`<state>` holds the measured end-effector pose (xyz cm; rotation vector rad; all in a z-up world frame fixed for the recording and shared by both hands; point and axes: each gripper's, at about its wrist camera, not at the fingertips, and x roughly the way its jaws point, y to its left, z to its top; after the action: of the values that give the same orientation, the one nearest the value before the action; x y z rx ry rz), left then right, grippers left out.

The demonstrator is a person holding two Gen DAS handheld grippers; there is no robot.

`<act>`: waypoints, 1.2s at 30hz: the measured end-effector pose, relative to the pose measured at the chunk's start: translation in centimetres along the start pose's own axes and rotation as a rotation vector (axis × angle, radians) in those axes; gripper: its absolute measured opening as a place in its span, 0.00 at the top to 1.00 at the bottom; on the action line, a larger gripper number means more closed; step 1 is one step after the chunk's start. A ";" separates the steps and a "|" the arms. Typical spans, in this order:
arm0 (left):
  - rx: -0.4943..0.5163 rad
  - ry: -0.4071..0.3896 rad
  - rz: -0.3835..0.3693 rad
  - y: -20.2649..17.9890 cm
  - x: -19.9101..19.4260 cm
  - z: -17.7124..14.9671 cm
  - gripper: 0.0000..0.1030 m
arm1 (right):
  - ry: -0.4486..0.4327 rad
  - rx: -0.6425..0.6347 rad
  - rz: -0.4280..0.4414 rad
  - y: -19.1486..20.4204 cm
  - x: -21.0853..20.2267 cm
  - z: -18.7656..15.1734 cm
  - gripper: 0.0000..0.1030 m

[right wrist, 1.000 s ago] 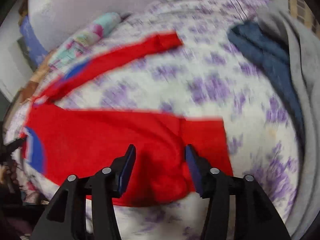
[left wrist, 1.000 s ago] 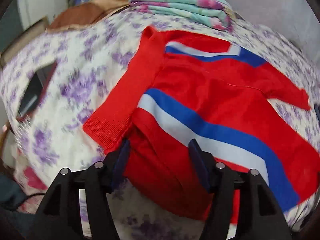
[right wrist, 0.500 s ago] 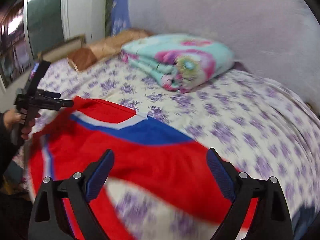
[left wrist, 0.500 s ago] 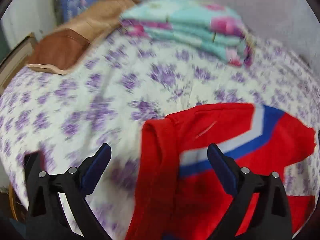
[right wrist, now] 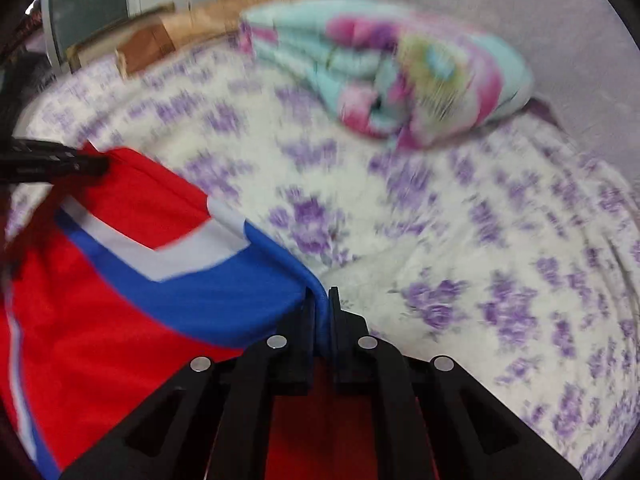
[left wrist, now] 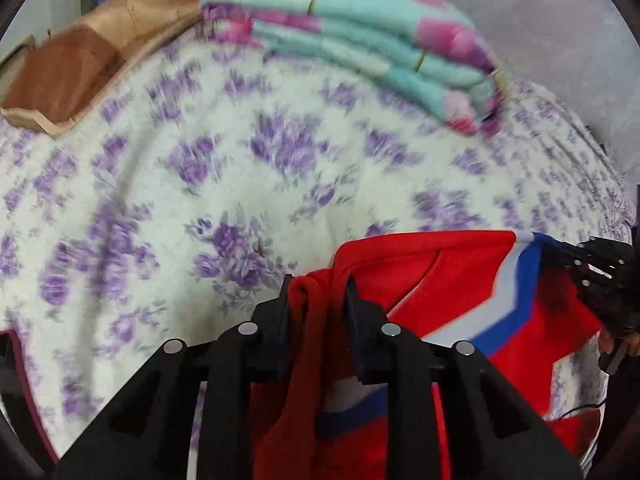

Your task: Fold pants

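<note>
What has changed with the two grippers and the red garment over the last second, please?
Both grippers opened wide half a second ago and have since closed: the left gripper on the red garment at its red edge, the right gripper on its blue stripe. The folded blanket stayed put.

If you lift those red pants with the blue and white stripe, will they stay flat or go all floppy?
Probably floppy: the red pants with the blue and white stripe sag and bunch where the left gripper pinches them. They look light, since the right gripper holds up an edge by a thin pinch. They may drag on the purple-flowered bedsheet.
</note>
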<state>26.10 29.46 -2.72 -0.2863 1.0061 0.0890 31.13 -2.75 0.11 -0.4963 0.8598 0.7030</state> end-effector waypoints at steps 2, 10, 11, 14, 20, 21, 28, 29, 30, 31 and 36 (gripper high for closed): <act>0.015 -0.047 -0.010 -0.6 -2.5 -0.5 0.80 | -0.069 -0.017 -0.002 0.9 -4.0 -0.5 0.94; 0.073 -0.137 -0.097 -1.2 -14.0 -8.0 0.80 | -0.226 -0.092 0.093 7.1 -18.5 -9.3 0.94; 0.081 -0.131 -0.096 -1.1 -14.8 -9.5 0.80 | -0.227 -0.093 0.122 8.2 -19.2 -10.8 0.94; 0.054 -0.065 -0.103 -0.1 -15.3 -13.7 0.69 | -0.183 -0.045 0.221 11.5 -18.4 -15.8 0.94; -0.145 0.064 -0.207 3.1 -12.4 -20.2 0.53 | -0.135 0.161 0.301 13.2 -12.8 -21.7 0.94; -0.172 0.071 -0.230 3.3 -12.3 -20.8 0.48 | -0.150 0.180 0.309 13.0 -12.9 -21.9 0.94; -0.282 0.018 -0.380 2.4 -12.5 -20.6 0.25 | -0.223 0.166 0.315 13.3 -15.2 -22.1 0.94; -0.286 0.013 -0.388 2.2 -12.3 -20.2 0.24 | -0.223 0.165 0.317 13.4 -15.2 -22.2 0.94; -0.288 0.012 -0.385 2.1 -11.9 -19.6 0.23 | -0.224 0.165 0.319 13.6 -15.3 -22.2 0.94; -0.298 0.015 -0.371 2.1 -11.3 -19.1 0.23 | -0.224 0.164 0.321 13.3 -15.2 -22.2 0.94; -0.390 0.033 -0.356 3.5 -9.3 -17.3 0.66 | -0.243 0.165 0.318 13.2 -15.8 -22.2 0.94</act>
<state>6.26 28.52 -4.23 -0.8208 0.9530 -0.0444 3.01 -13.84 -1.04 -0.1216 0.7659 0.9526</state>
